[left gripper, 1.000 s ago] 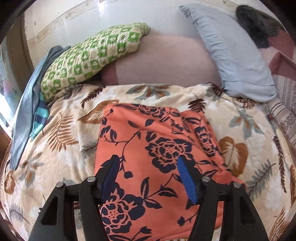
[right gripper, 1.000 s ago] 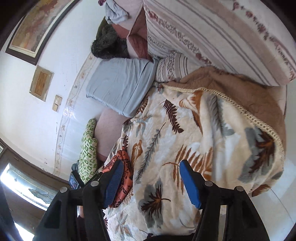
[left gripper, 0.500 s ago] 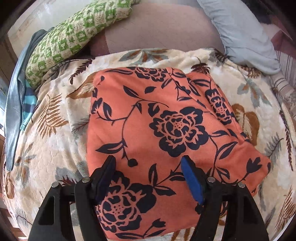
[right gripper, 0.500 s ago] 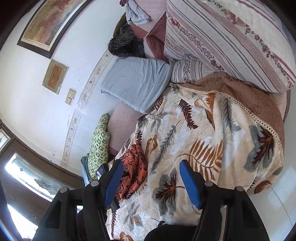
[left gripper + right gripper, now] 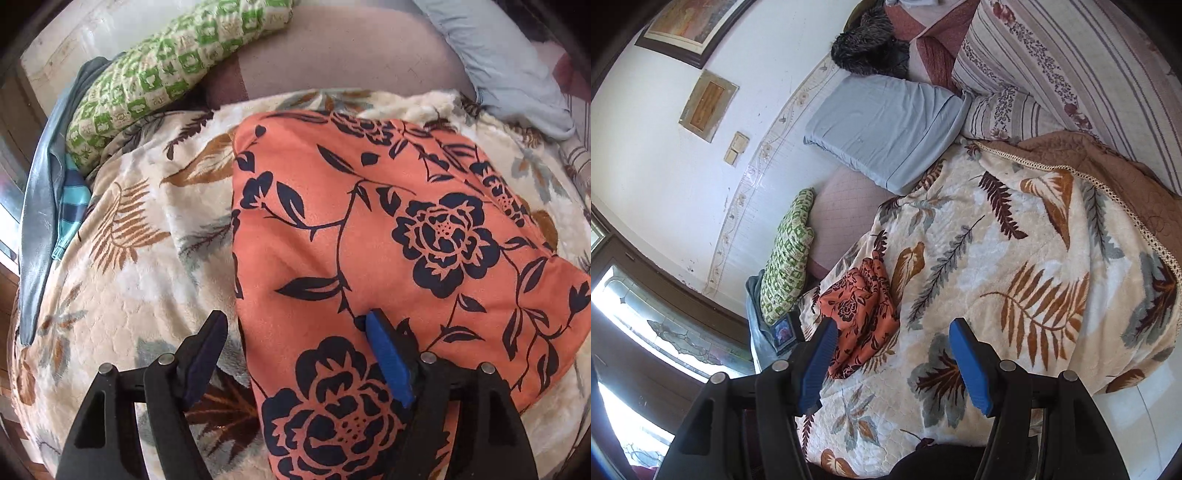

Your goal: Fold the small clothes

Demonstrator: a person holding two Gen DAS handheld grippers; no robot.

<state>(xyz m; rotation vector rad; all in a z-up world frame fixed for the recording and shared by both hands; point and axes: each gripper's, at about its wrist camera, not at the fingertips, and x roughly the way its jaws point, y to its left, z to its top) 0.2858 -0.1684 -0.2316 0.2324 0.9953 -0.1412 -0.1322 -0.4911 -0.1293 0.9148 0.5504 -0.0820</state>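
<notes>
An orange garment with a dark navy flower print (image 5: 388,251) lies folded into a rough rectangle on the leaf-patterned blanket (image 5: 140,236). My left gripper (image 5: 295,347) is open low over the garment's near left edge: the right finger rests over the cloth, the left finger over the blanket beside it. In the right wrist view the same garment (image 5: 860,310) lies small at the far left of the bed. My right gripper (image 5: 890,362) is open and empty, held high above the blanket (image 5: 1015,277), well away from the garment.
A green checked pillow (image 5: 173,70) and a grey-blue cloth with a striped piece (image 5: 55,206) lie at the bed's left. A light blue pillow (image 5: 886,125), striped pillows (image 5: 1071,62) and a brown quilt (image 5: 1108,166) lie at the far end. White wall behind.
My left gripper has dropped closer to the garment and shifted left, so its left finger now stands off the cloth. My right gripper has pulled back and tilted, showing more of the bed.
</notes>
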